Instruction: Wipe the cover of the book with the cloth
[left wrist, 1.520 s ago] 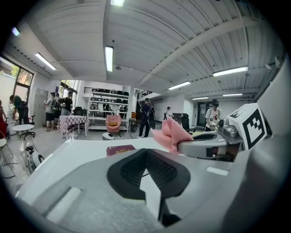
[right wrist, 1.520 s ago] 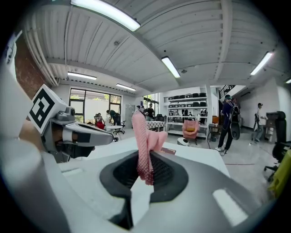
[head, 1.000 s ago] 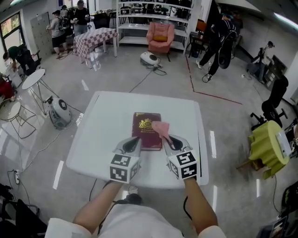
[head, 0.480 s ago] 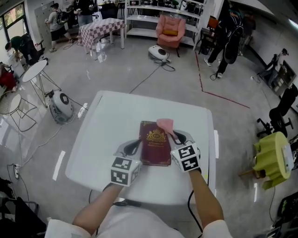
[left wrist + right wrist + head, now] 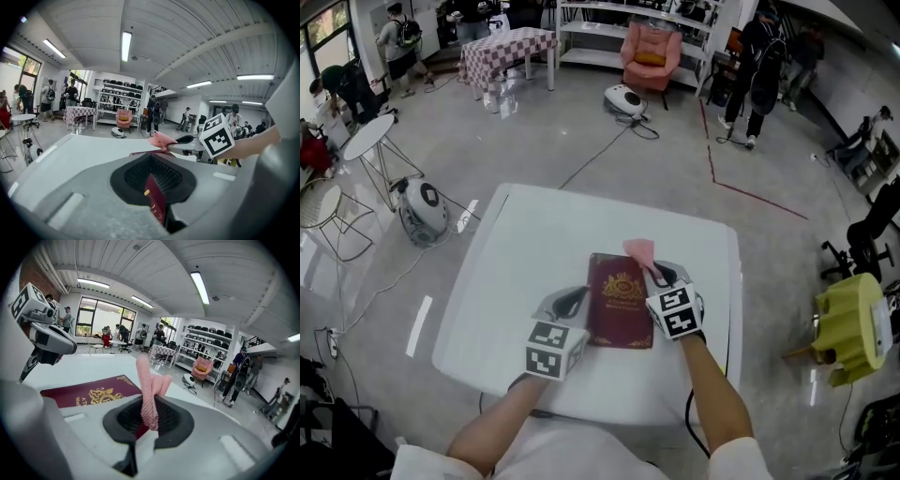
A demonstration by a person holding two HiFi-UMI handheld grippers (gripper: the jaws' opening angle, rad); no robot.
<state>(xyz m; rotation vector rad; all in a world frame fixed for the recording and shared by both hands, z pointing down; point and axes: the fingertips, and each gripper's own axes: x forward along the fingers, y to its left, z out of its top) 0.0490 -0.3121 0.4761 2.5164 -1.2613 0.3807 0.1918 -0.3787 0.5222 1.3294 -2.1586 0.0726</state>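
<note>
A dark red book (image 5: 622, 314) with a gold crest lies flat on the white table (image 5: 525, 262). My left gripper (image 5: 578, 298) is at the book's left edge, and its jaws are shut on that edge (image 5: 154, 199). My right gripper (image 5: 659, 273) is at the book's far right corner, shut on a pink cloth (image 5: 639, 249). The cloth (image 5: 149, 390) sticks up out of the jaws, with the book's cover (image 5: 93, 392) just left of them. In the left gripper view the right gripper (image 5: 187, 139) and the cloth (image 5: 159, 139) show across the book.
The table's front edge is right below my grippers. On the floor to the left stand a round white machine (image 5: 420, 214) and a small round table (image 5: 367, 155). A yellow seat (image 5: 848, 323) stands to the right. People, shelves and a pink armchair (image 5: 649, 58) are far back.
The right gripper has carried the cloth from over the cover's upper right part out to the book's far right corner. The left gripper stays at the book's left edge.
</note>
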